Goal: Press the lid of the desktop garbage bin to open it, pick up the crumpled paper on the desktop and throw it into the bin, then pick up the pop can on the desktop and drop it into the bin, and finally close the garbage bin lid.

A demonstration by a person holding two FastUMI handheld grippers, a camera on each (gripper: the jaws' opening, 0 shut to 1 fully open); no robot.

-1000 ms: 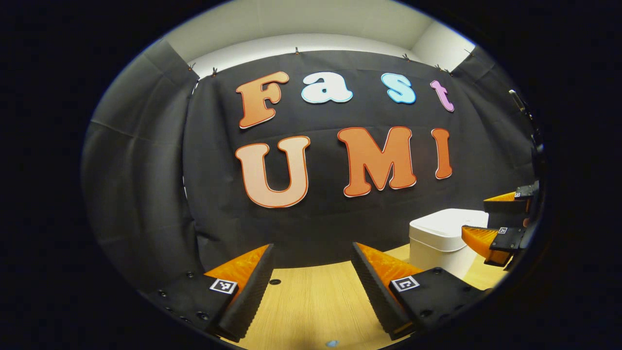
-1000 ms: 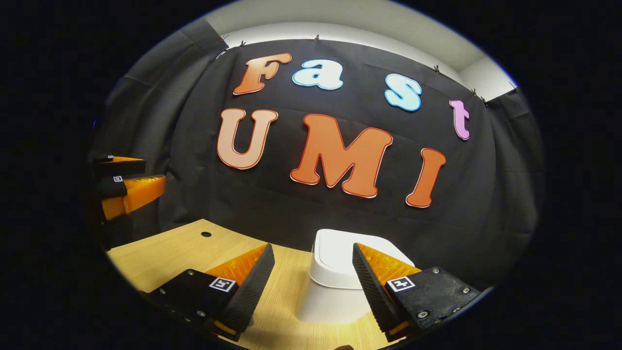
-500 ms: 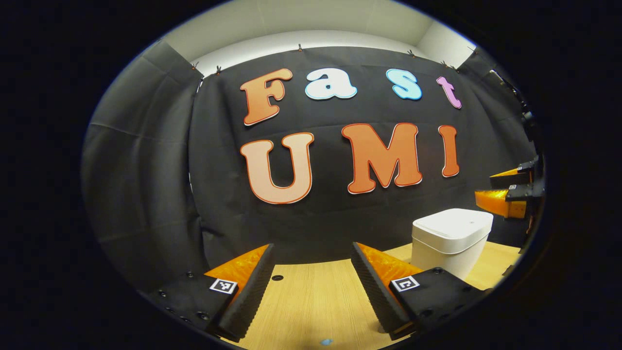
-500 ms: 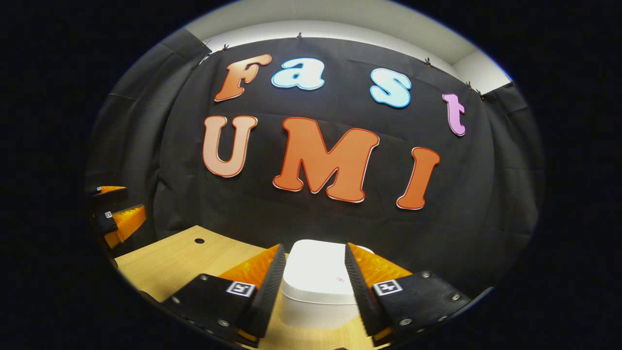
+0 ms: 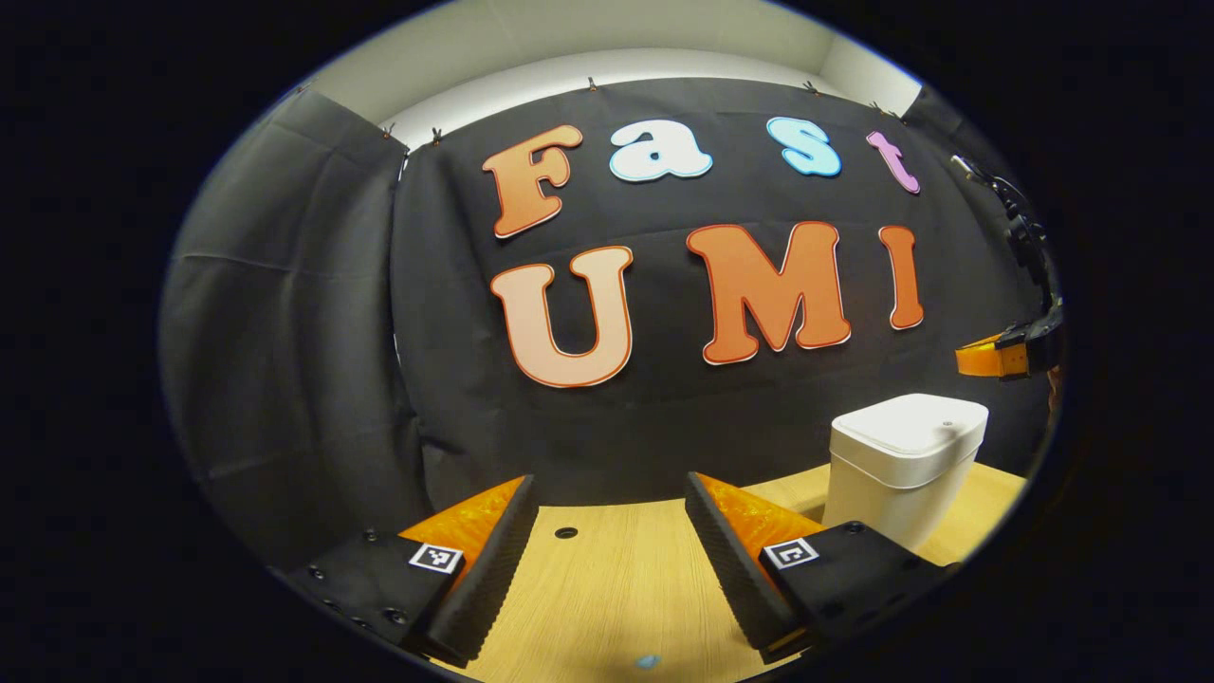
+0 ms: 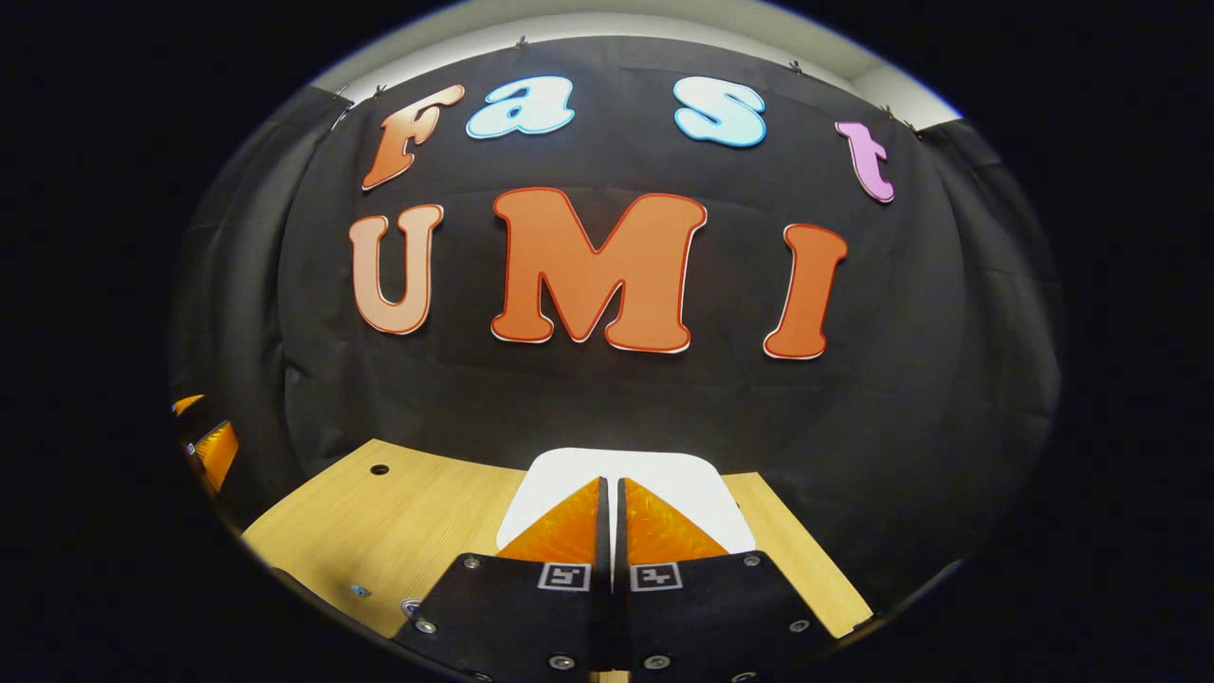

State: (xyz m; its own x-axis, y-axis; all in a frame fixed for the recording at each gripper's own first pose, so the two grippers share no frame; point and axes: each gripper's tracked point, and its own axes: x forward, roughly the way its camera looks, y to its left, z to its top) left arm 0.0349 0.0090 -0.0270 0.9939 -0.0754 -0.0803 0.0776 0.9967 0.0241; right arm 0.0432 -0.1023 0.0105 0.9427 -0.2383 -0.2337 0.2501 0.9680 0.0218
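In the right gripper view the right gripper (image 6: 612, 489) sits at bottom centre, its fingers clenched together with nothing between them, tips over the white lid of the garbage bin (image 6: 560, 470). In the left gripper view the left gripper (image 5: 607, 489) is spread wide above the pale wooden desktop (image 5: 616, 579); the bin stands at lower right. Black cloth (image 5: 285, 313) walls the booth.

Dim, sharp, strong fisheye edge warping
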